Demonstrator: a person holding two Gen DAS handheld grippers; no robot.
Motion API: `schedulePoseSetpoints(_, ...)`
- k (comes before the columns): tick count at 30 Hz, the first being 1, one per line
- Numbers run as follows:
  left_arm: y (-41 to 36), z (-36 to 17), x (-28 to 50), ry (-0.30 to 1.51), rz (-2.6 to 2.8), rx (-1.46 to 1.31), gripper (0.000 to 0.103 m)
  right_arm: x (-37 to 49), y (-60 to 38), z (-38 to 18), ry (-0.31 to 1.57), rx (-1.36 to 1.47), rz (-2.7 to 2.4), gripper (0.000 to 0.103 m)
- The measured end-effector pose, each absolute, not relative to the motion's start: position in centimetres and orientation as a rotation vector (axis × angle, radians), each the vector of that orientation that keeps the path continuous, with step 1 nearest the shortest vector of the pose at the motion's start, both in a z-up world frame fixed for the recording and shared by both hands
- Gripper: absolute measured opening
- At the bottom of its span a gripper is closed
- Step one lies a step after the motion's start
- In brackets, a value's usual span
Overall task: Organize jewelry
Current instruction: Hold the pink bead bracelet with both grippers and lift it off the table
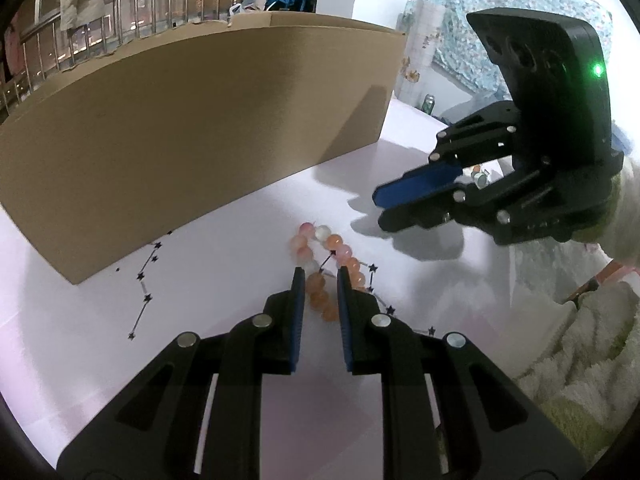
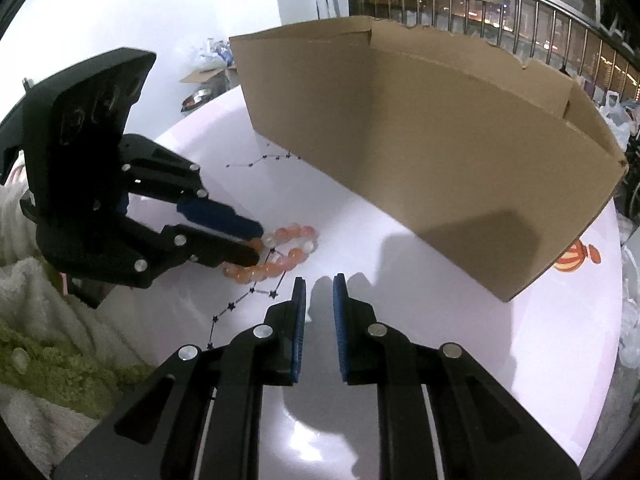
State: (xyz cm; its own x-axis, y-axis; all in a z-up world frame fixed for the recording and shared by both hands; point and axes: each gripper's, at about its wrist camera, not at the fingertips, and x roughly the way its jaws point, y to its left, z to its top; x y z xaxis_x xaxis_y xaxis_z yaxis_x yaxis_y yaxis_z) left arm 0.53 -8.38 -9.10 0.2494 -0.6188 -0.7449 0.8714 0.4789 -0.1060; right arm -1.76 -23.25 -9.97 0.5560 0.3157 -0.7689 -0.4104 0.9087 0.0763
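A bracelet of orange and pink beads [image 1: 332, 242] lies in a loop on the white table [image 1: 224, 248]. My left gripper [image 1: 320, 274] reaches down over its near side, shut on one strand of beads between its blue pads. In the right wrist view the same left gripper [image 2: 258, 245] comes in from the left, its tips on the bracelet [image 2: 296, 232]. My right gripper [image 2: 319, 278] hovers just right of the bracelet, jaws a narrow gap apart with nothing between them. In the left wrist view the right gripper [image 1: 378, 210] sits above the table.
A large cardboard box [image 1: 200, 140] stands along the table's far side, close behind the bracelet. A line of small black stars [image 1: 144, 288] runs across the table; chain or print, I cannot tell. A fluffy sleeve [image 1: 580, 340] is at the right.
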Motion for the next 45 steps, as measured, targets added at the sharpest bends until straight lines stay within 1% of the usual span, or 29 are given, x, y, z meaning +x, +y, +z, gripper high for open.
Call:
schedulePoseSetpoints(3, -8.1, -8.7, 1.0, 0.83, -1.026, 0.347, 0.021, -1.5, -22.9, -9.8, 0.873, -0.116, 0.443, 0.015)
schedulePoseSetpoints(8, -7.7, -8.8, 1.2, 0.851, -1.014, 0.316, 0.024, -0.5, -22.2, -10.1, 0.871, -0.118, 0.464, 0.015)
schedulePoseSetpoints(19, -8.1, -9.5, 0.5, 0.834, -1.01, 0.348, 0.024, 0.4, -20.5, -10.7, 0.892, -0.145, 0.503, 0.015)
schedulePoseSetpoints(22, -8.0, -9.5, 0.3, 0.831, -1.011, 0.352, 0.023, 0.5, -20.3, -10.9, 0.902, -0.157, 0.506, 0.015)
schedulePoseSetpoints(25, -8.1, -9.5, 0.1, 0.83, -1.009, 0.355, 0.02, 0.7, -20.2, -11.0, 0.908, -0.162, 0.502, 0.019)
schedulePoseSetpoints(31, -8.3, -9.3, -0.1, 0.834, -1.009, 0.357, 0.016, 0.2, -20.1, -11.1, 0.919, -0.179, 0.515, 0.019)
schedulePoseSetpoints(33, -8.5, -9.3, -0.2, 0.836, -1.017, 0.362, 0.012, 0.1, -20.0, -11.1, 0.918, -0.19, 0.521, 0.019)
schedulePoseSetpoints(39, -8.6, -9.1, -0.2, 0.838, -1.011, 0.375, 0.009, 0.1, -20.0, -11.0, 0.915, -0.199, 0.53, 0.019)
schedulePoseSetpoints(44, -8.8, -9.0, -0.3, 0.836, -1.002, 0.384, 0.009, 0.0, -20.2, -11.1, 0.91, -0.192, 0.532, 0.016)
schedulePoseSetpoints(45, -8.8, -9.0, -0.3, 0.835, -1.0, 0.385, 0.009, 0.0, -20.3, -11.1, 0.91, -0.188, 0.536, 0.013)
